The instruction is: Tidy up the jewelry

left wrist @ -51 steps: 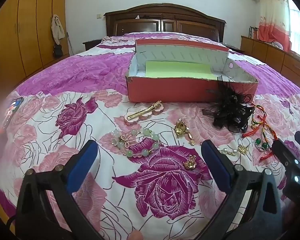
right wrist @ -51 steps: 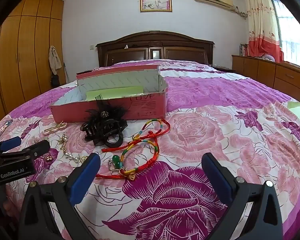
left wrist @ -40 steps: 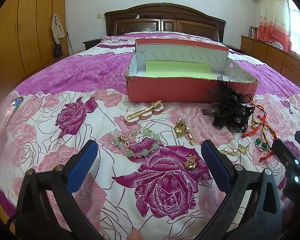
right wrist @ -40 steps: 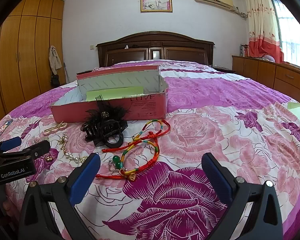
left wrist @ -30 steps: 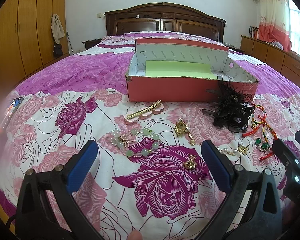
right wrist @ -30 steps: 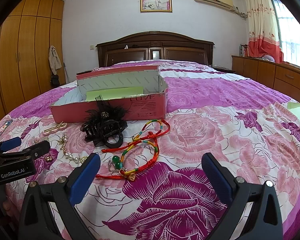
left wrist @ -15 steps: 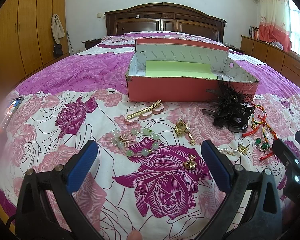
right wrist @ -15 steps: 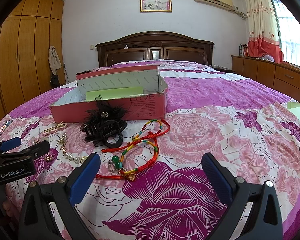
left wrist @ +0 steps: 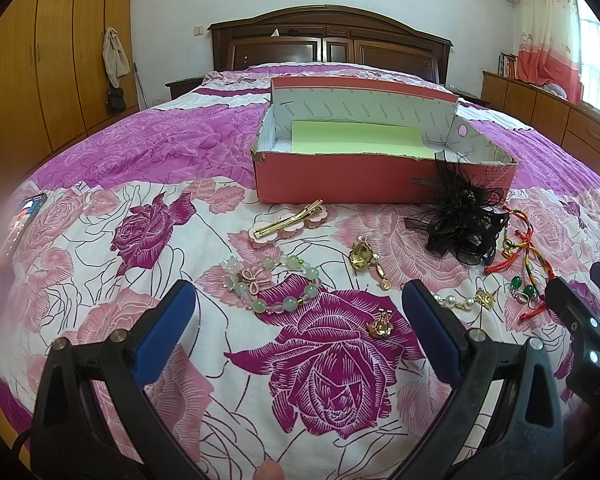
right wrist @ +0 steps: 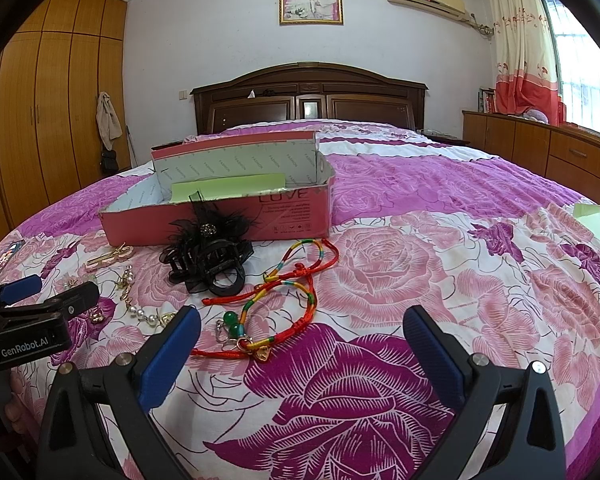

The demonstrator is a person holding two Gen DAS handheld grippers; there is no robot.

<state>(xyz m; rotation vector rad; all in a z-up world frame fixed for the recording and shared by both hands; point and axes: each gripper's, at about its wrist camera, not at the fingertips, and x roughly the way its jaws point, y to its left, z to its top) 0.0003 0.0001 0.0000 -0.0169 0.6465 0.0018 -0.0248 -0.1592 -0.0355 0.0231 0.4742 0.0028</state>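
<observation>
Jewelry lies on a floral bedspread in front of an open red box (left wrist: 340, 176) with a green sheet inside. In the left wrist view I see a gold hair clip (left wrist: 288, 224), a green bead bracelet (left wrist: 276, 284), gold earrings (left wrist: 364, 258) (left wrist: 380, 326), a pearl piece (left wrist: 460, 302), a black feathered claw clip (left wrist: 460, 224) and a red braided cord bracelet (left wrist: 528, 256). My left gripper (left wrist: 298, 328) is open above the bracelet and earring. My right gripper (right wrist: 300, 344) is open just behind the cord bracelet (right wrist: 288, 300) and green bead earrings (right wrist: 230, 320). Both are empty.
A phone (left wrist: 24, 220) lies at the bed's left edge. A green paper (right wrist: 596, 224) lies at the right edge. Wooden headboard (right wrist: 308, 100) at the back, wardrobe (right wrist: 40, 120) on the left, low cabinets (right wrist: 560, 156) on the right.
</observation>
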